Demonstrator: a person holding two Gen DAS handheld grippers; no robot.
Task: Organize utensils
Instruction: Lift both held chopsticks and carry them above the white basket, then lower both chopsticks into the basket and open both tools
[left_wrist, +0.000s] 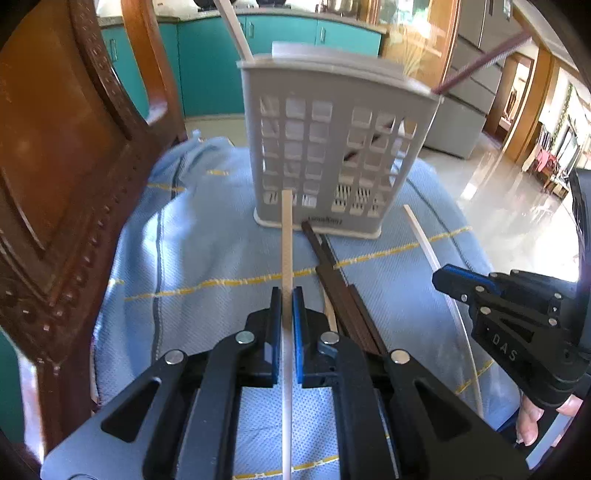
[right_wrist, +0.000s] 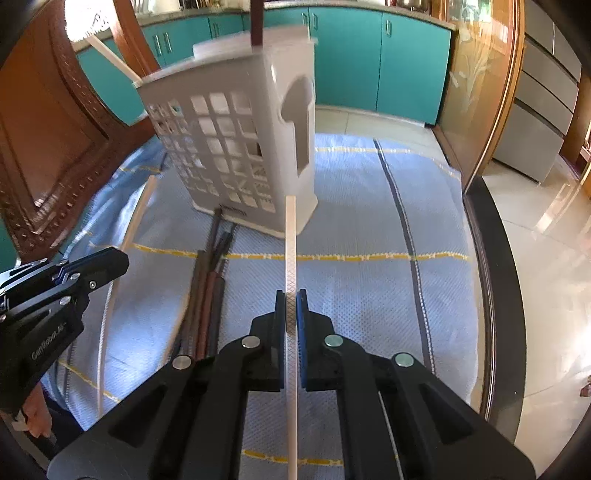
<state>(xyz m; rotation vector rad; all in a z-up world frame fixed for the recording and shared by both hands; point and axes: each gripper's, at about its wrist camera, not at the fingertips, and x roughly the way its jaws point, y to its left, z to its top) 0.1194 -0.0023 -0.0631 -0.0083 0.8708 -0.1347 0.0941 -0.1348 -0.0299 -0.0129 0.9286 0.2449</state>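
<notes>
A grey slotted utensil holder (left_wrist: 332, 147) stands on a blue cloth (left_wrist: 207, 251); it also shows in the right wrist view (right_wrist: 236, 147). A white chopstick (left_wrist: 232, 29) and a dark one (left_wrist: 480, 62) stick out of its top. My left gripper (left_wrist: 287, 295) is shut on a white chopstick (left_wrist: 286, 240) that points at the holder's base. My right gripper (right_wrist: 291, 295) is shut on another white chopstick (right_wrist: 291, 240). Several dark chopsticks (left_wrist: 343, 288) lie on the cloth between the grippers, seen also in the right wrist view (right_wrist: 210, 288).
A carved wooden chair back (left_wrist: 74, 166) rises close on the left. The cloth ends at a dark table edge (right_wrist: 484, 277) on the right, with shiny floor beyond. Teal cabinets (right_wrist: 369, 55) line the back.
</notes>
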